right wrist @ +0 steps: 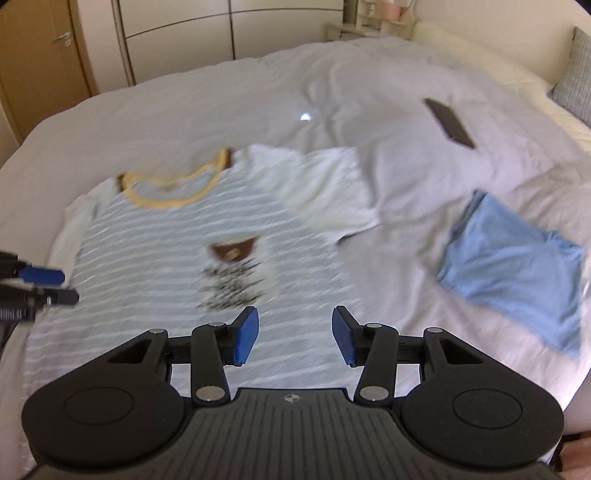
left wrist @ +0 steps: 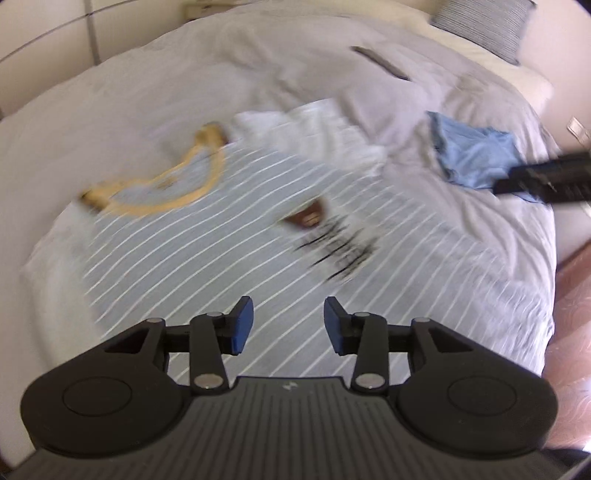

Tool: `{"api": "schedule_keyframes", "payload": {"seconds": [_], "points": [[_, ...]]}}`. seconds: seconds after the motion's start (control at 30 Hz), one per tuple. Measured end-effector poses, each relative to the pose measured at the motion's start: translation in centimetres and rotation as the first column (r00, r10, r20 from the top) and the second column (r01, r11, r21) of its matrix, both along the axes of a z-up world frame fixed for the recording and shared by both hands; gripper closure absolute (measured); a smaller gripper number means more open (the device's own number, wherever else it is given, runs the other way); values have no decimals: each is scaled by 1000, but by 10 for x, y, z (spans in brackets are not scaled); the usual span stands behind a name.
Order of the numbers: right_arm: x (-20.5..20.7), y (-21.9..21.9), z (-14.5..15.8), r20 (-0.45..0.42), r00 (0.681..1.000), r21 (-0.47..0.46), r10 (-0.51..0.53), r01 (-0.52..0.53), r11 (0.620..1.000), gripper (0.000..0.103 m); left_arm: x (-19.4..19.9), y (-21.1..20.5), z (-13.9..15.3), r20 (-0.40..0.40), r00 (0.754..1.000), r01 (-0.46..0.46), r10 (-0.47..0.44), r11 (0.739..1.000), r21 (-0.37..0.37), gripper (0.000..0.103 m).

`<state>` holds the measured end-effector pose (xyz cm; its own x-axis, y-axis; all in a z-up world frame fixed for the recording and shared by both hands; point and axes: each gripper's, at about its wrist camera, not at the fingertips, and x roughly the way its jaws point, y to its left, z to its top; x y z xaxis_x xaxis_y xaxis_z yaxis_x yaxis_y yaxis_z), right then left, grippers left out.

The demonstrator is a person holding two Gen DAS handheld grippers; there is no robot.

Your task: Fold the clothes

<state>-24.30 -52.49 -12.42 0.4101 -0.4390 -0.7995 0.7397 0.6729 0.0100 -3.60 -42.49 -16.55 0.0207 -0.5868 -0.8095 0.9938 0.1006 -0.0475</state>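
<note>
A pale blue T-shirt with white stripes lies spread flat on the bed, its yellow collar at the far side and a brown print on the chest. My left gripper hovers above the shirt's lower part, open, nothing between its blue pads. My right gripper hangs over the shirt's lower right part, also open and holding nothing. The left gripper's fingertips show at the left edge of the right wrist view. Both views are motion-blurred.
A folded light blue garment lies on the bed to the right of the shirt. A dark phone rests farther back. The white duvet covers the bed. A grey pillow sits at the head; wardrobe doors stand behind.
</note>
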Motion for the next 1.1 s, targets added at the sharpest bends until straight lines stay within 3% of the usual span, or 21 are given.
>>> {"api": "schedule_keyframes", "payload": {"seconds": [0.13,0.3,0.43,0.63,0.77,0.83,0.87,0.9,1.0,1.1], "points": [[-14,-63,-1,32,998,-19,49,-49,999,56,-69,-68,-12,104,993,56,-54,998,-12,64],[-16,-163,-29,73,977,6,198,-199,980,55,-138,-166,-43,268,963,30,-34,999,19,64],[-16,-242,-31,105,955,27,276,-280,960,55,-174,-229,-71,413,902,92,-124,991,98,64],[-16,-323,-35,135,944,57,300,-310,949,54,-177,-289,-119,523,824,113,-215,969,220,67],[-8,-351,-47,136,937,73,321,-333,940,54,-182,-305,-144,622,726,159,-293,952,262,67],[-1,-359,-55,131,932,81,339,-351,933,54,-180,-310,-153,648,694,172,-314,946,274,67],[3,-363,-59,125,928,82,352,-364,928,54,-178,-313,-155,653,690,169,-313,947,274,69],[8,-366,-62,118,922,83,367,-378,922,54,-174,-315,-153,647,702,160,-298,951,265,79],[26,-369,-65,112,892,68,437,-446,893,54,-165,-314,-140,621,750,124,-229,970,208,86],[49,-371,-67,111,841,49,529,-537,842,54,-160,-305,-125,601,786,86,-144,988,125,95]]}}
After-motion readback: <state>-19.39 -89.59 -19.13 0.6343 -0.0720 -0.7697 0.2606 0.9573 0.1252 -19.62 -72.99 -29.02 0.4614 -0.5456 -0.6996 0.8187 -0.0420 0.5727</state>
